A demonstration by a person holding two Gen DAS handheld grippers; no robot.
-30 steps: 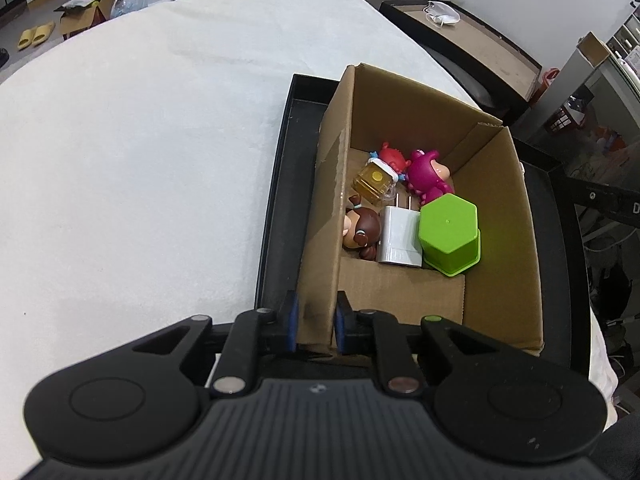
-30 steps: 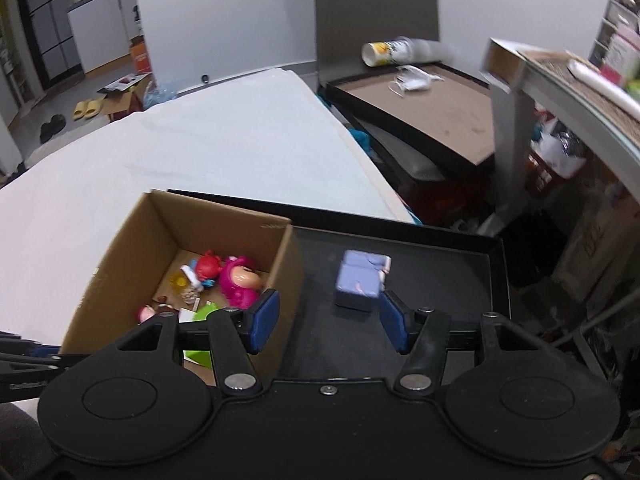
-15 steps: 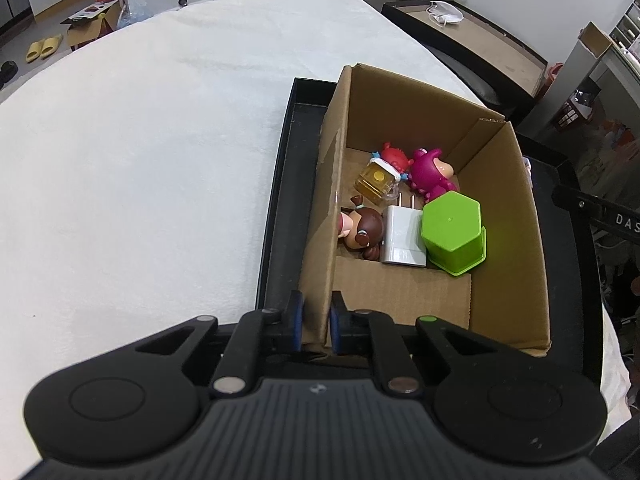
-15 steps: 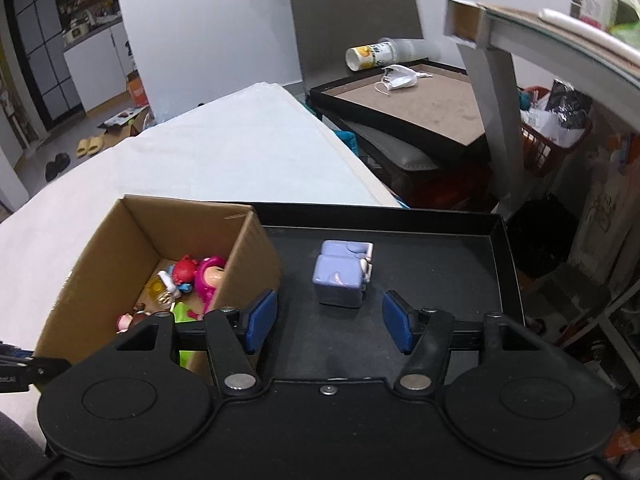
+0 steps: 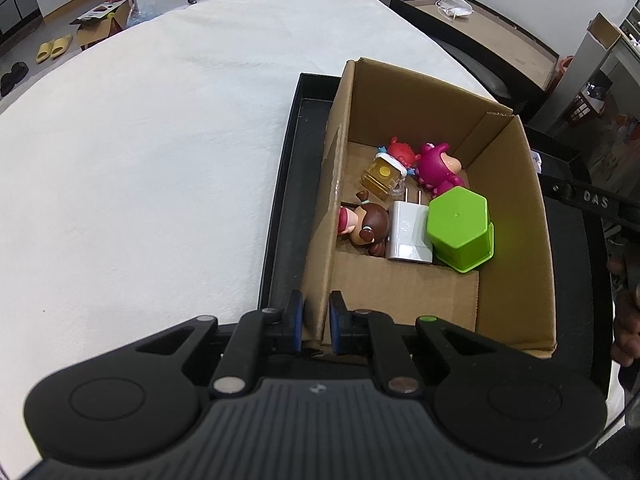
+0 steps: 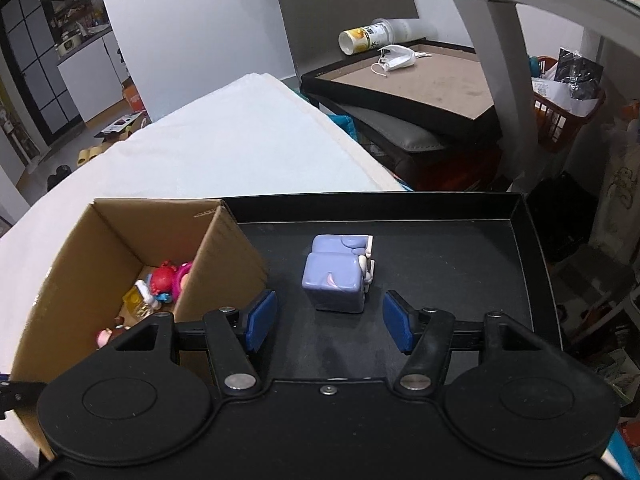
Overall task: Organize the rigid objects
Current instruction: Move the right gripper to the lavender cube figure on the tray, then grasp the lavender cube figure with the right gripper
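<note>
Left tool clamped on brown cardboard box wall, lower centre. Right tool jaws apart, lilac cube-shaped toy just beyond them on black tray.

Each handheld matte black plastic gripper, the left gripper and the right gripper, carries two blue rubber finger pads, round silver pivot screws, circular embossed discs and black linkage arms; the left body is ribbed.
</note>
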